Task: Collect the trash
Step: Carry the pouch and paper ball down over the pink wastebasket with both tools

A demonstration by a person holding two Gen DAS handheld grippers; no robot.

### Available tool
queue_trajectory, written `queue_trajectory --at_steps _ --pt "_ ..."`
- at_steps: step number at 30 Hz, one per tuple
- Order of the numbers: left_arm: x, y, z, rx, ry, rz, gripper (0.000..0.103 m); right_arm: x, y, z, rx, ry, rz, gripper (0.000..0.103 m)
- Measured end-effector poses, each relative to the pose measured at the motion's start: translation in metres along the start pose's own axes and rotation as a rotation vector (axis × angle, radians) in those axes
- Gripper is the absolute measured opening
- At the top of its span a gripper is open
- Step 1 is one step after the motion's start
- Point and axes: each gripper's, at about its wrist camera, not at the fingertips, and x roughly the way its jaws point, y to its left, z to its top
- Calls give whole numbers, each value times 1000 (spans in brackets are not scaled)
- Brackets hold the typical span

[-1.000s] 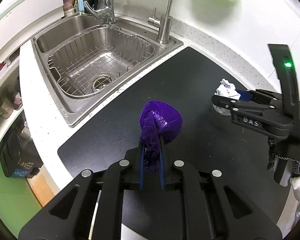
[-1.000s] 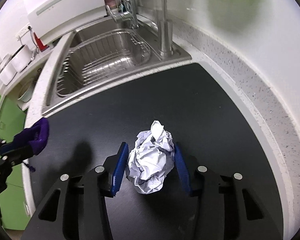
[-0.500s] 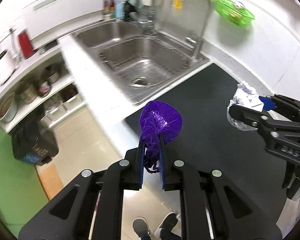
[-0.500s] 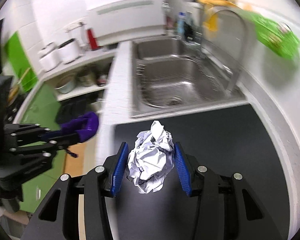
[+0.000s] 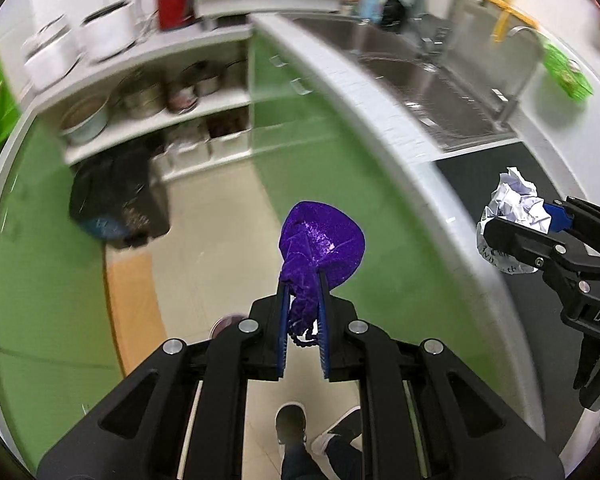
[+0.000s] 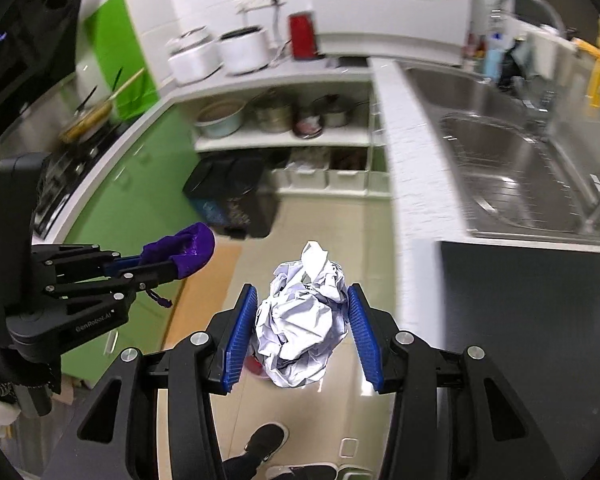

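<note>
The left gripper [image 5: 303,304] pinches a purple pouch [image 5: 322,242] tight between its jaws; the right gripper [image 6: 302,316] clamps a crumpled paper ball [image 6: 302,316]. Both loads hang over the floor beyond the counter edge [image 5: 416,184], so this looks like the carry step. Next: find the dark bin [image 6: 236,204] ahead of the jaws. Its opening is blurred.

the left gripper [image 5: 303,312] is angled down over the floor, its blue pads nearly together, pinching something. the right gripper [image 6: 302,322] tilts down beside it, pads clamped partway apart. person's shoes [image 5: 291,426] below.
</note>
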Motion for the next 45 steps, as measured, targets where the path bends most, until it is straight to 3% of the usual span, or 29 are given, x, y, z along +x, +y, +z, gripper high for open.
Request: queue_trajectory --at_steps 5,9,23,24,25,26,29,36,45 --pt "27 45 -25 -59 45 20 12 47 30 -3 -32 47 29 46" --pt "72 75 -47 -91 97 15 12 91 44 -9 -42 84 30 46" --pt "301 142 -147 -153 271 -3 16 279 35 -100 11 244 30 46" --pt "311 144 -153 -155 277 -2 20 292 34 -109 12 256 33 46" --pt "324 146 -160 -157 285 1 38 300 35 -114 11 263 33 46" --pt "336 149 -166 -167 287 -1 63 308 34 -120 10 271 32 46" --pt "360 155 -179 -179 279 4 97 333 32 -136 10 291 29 46" --pt "382 174 -203 -240 323 9 100 371 42 -156 -2 326 49 46" --pt "355 218 -208 -278 302 50 100 413 85 -160 -79 358 113 46"
